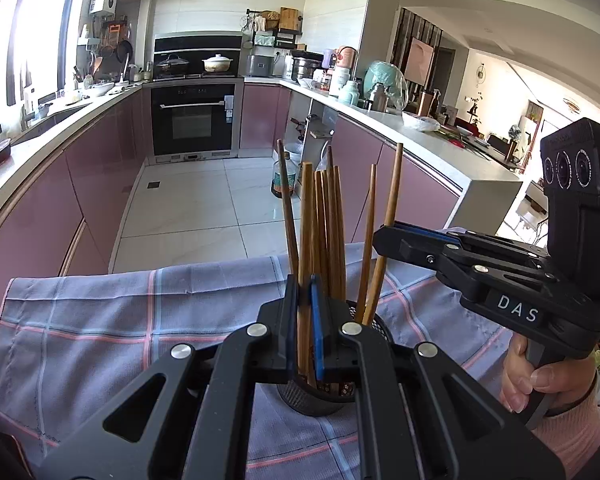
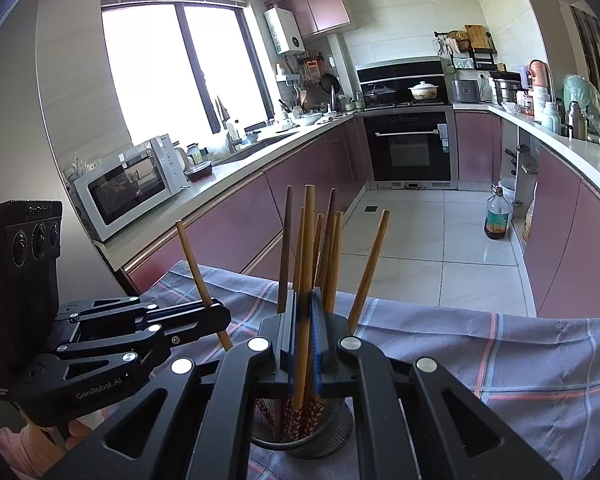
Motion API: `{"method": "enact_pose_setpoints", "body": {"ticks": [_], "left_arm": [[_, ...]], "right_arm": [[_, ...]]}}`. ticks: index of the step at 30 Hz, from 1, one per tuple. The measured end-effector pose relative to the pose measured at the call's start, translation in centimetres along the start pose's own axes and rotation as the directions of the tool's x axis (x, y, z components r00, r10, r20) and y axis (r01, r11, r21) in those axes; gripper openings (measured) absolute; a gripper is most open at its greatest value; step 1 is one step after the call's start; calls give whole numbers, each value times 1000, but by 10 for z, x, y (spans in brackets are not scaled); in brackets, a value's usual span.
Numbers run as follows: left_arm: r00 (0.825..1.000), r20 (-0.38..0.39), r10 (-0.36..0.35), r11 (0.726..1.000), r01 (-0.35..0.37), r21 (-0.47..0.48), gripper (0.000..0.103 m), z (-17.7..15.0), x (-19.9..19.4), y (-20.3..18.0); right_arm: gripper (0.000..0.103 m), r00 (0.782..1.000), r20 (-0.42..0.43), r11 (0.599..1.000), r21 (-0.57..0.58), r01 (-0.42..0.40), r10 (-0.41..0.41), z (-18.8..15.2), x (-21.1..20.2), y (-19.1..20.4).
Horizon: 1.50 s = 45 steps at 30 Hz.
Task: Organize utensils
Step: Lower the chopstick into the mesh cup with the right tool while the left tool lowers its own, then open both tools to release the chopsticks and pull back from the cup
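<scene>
A black mesh holder (image 1: 312,400) (image 2: 328,436) stands on a checked cloth with several brown chopsticks upright in it. My left gripper (image 1: 305,286) (image 2: 219,311) is shut on one chopstick (image 1: 305,216) (image 2: 192,256), which leans left in the right wrist view. My right gripper (image 2: 305,302) (image 1: 382,235) is shut on another chopstick (image 2: 308,240) (image 1: 390,192), which leans right in the left wrist view. Both held sticks reach down into the holder; their lower ends are hidden behind the jaws. A hand (image 1: 540,384) grips the right tool's handle.
The blue-grey checked cloth (image 1: 100,320) (image 2: 500,360) covers the work surface. Beyond its far edge the tiled kitchen floor (image 1: 204,208) drops away between pink cabinets. A microwave (image 2: 128,188) sits on the left counter, and an oil bottle (image 2: 498,216) stands on the floor.
</scene>
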<state>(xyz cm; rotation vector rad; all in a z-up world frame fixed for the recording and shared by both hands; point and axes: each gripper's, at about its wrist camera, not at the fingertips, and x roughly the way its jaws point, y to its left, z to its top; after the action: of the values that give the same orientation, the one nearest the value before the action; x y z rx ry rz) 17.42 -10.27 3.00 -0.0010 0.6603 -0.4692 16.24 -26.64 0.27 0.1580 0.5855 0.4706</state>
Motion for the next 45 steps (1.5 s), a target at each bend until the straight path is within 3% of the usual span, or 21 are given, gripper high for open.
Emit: {"method": "enact_pose_setpoints", "body": {"ticks": [13, 15, 18, 22, 26, 28, 29, 30, 31, 33, 36, 41, 45], "left_arm": [[1000, -23, 22, 1000, -22, -18, 10, -10, 23, 8], [999, -20, 27, 999, -27, -17, 20, -12, 23, 8], [999, -13, 31, 999, -31, -18, 26, -15, 22, 10], [999, 4, 50, 998, -50, -24, 39, -23, 16, 13], [997, 24, 73, 997, -72, -30, 58, -33, 11, 17], [996, 31, 86, 996, -85, -24, 62, -39, 8, 18], [995, 36, 91, 996, -90, -25, 71, -42, 7, 19], [994, 44, 100, 995, -99, -26, 73, -47, 3, 21], [993, 51, 109, 994, -108, -25, 74, -50, 1, 22], [991, 61, 123, 992, -121, -28, 88, -58, -4, 24], [984, 93, 153, 988, -150, -35, 97, -70, -13, 29], [976, 120, 183, 982, -176, -61, 97, -86, -28, 35], [959, 158, 236, 971, -229, -62, 97, -96, -43, 34]], "right_arm": [[8, 1000, -16, 1000, 18, 3, -3, -5, 7, -2], [9, 1000, -15, 1000, 19, 4, -3, -5, 7, -3], [17, 1000, -12, 1000, 23, 1, -1, -8, 6, -3], [20, 1000, -7, 1000, 24, 7, -7, -15, 3, -4], [42, 999, 33, 1000, 16, 18, -19, -25, -8, 0], [47, 998, 46, 999, 5, 34, -34, -31, -11, 4], [55, 998, 50, 999, 3, 44, -44, -33, -12, 5], [62, 997, 55, 999, 4, 49, -49, -36, -14, 6], [64, 997, 62, 999, 6, 53, -53, -39, -15, 7], [73, 994, 85, 997, 8, 73, -73, -46, -20, 8], [82, 988, 126, 996, 19, 84, -86, -56, -27, 8], [96, 982, 149, 993, -10, 120, -117, -71, -34, 17], [96, 975, 177, 989, -33, 143, -135, -81, -43, 26]]}}
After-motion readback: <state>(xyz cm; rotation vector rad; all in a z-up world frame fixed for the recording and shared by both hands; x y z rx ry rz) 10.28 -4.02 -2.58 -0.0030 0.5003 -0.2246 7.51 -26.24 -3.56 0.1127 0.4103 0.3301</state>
